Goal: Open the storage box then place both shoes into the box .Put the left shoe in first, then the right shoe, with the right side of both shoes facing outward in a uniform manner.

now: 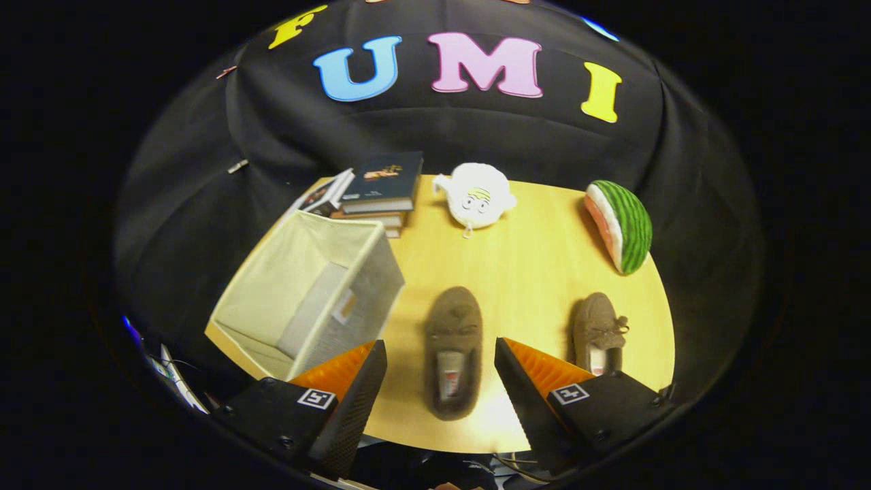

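We see two brown, fuzzy moccasin-style slippers lying on the pale wooden counter (531, 272), toes pointing away from us and their light insoles showing at the heel openings. The nearer slipper (454, 350) lies in the gap between the two fingers, a little ahead of their tips, plain across the vamp as far as we can tell. The second slipper (597, 332) sits well apart from the first, just beyond the right finger, and carries a small bow of the same brown material on top (its heel end is partly hidden behind that finger).

The beige fabric storage box (309, 299), rectangular with soft woven walls, stands ahead of the left finger, tilted so its open mouth faces us; we look straight into its pale interior, where a flat panel leans against the inner right wall with a small tag on it. The box's near corner sits just behind the left fingertip.

The jaws of the gripper (441, 354) stand wide open and hold nothing, hovering above the counter's near edge.

Farther back, a stack of books (378, 187) with a dark cover on top rests just behind the box. Beside it, near the counter's far edge, sits a white plush toy with cartoon eyes (478, 196), and off to the right a plush watermelon slice (622, 224) with green striped rind.
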{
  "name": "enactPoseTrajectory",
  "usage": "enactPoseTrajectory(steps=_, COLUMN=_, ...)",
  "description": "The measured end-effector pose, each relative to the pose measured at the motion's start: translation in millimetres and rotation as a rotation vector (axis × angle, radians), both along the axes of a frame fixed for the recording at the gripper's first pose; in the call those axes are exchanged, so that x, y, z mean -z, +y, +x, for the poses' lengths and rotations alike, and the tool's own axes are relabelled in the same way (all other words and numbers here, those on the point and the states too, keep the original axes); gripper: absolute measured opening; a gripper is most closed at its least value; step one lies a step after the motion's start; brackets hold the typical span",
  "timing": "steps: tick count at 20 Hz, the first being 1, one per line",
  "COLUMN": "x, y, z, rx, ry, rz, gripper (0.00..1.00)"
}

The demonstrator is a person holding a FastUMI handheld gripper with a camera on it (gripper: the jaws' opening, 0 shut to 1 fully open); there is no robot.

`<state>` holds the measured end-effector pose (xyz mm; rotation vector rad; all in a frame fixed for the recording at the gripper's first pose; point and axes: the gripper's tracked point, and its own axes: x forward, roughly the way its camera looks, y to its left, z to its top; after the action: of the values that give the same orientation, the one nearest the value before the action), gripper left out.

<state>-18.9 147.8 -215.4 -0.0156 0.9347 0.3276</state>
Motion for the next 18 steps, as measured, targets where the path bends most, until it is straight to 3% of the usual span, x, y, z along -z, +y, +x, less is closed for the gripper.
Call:
enactPoseTrajectory(steps=4, x=53, y=-20, z=-2, rx=-0.017, ry=0.096, rz=-0.089, gripper=0.99)
enactPoseTrajectory(steps=11, x=127, y=-15, z=17, rx=-0.049, ry=0.213, rz=-0.137, gripper=0.97)
enactPoseTrajectory(steps=15, x=142, y=-5, z=26, rx=-0.041, ry=0.262, rz=-0.048, gripper=0.98)
enactPoseTrajectory(steps=16, x=144, y=-1, z=27, rx=-0.043, ry=0.279, rz=-0.018, gripper=0.97)
enactPoseTrajectory(steps=18, x=148, y=7, z=24, rx=-0.044, ry=0.32, rz=0.043, gripper=0.8)
